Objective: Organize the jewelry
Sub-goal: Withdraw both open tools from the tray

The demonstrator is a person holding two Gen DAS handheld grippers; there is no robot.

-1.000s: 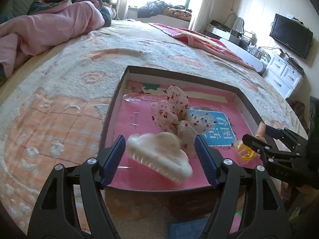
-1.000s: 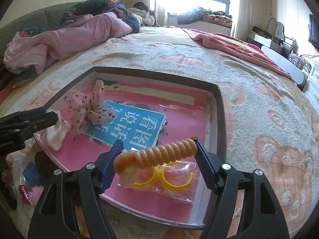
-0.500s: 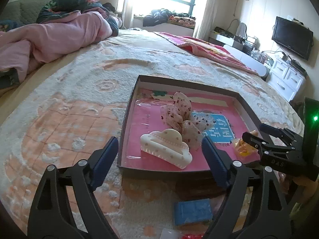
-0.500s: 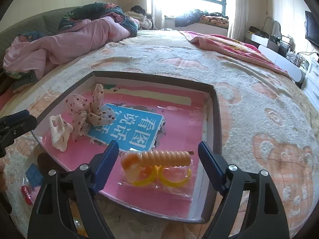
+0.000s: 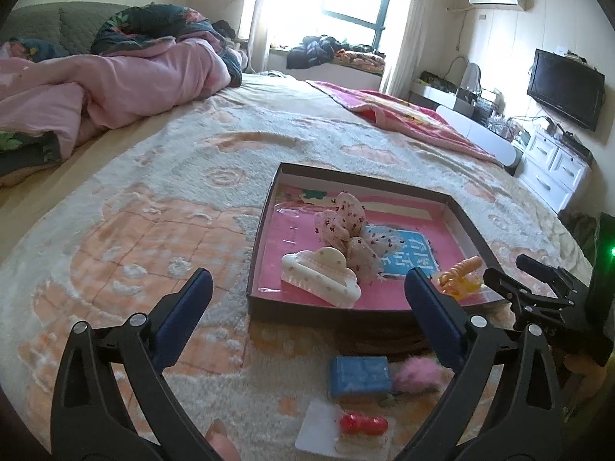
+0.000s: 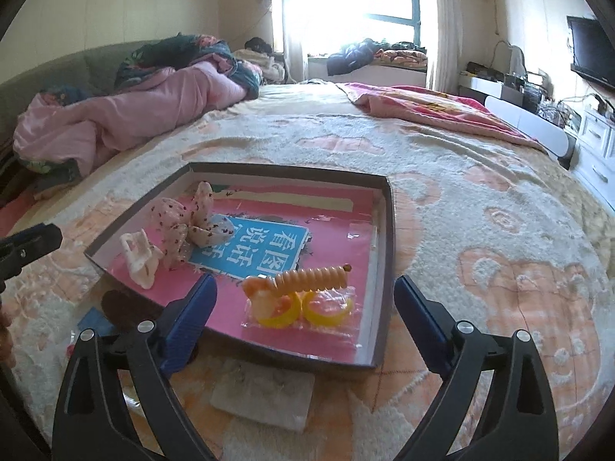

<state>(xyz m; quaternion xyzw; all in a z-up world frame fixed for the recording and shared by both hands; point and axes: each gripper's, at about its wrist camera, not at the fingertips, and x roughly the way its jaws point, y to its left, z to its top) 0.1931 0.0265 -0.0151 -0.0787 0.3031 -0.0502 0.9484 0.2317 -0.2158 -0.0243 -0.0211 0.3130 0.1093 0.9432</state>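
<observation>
A shallow box (image 5: 265,226) (image 6: 386,269) with a pink bottom lies on the bed. In it are a white claw hair clip (image 5: 321,278) (image 6: 139,259), a floral fabric bow (image 5: 346,226) (image 6: 184,223), an orange spiral hair tie (image 6: 307,280) (image 5: 459,271) and yellow rings in a clear bag (image 6: 307,309). My left gripper (image 5: 307,315) is open and empty, in front of the box's near edge. My right gripper (image 6: 303,317) is open and empty, just before the box's near right corner.
On the blanket before the box lie a blue pad (image 5: 359,376), a pink fluffy piece (image 5: 417,374), a red clip on a white card (image 5: 359,424) and a clear packet (image 6: 265,395). A pink duvet (image 5: 115,80) lies at the far left; a TV (image 5: 563,88) and drawers stand to the right.
Both grippers opened and pulled back from the box. The white claw clip and the orange spiral tie now lie in the box, released.
</observation>
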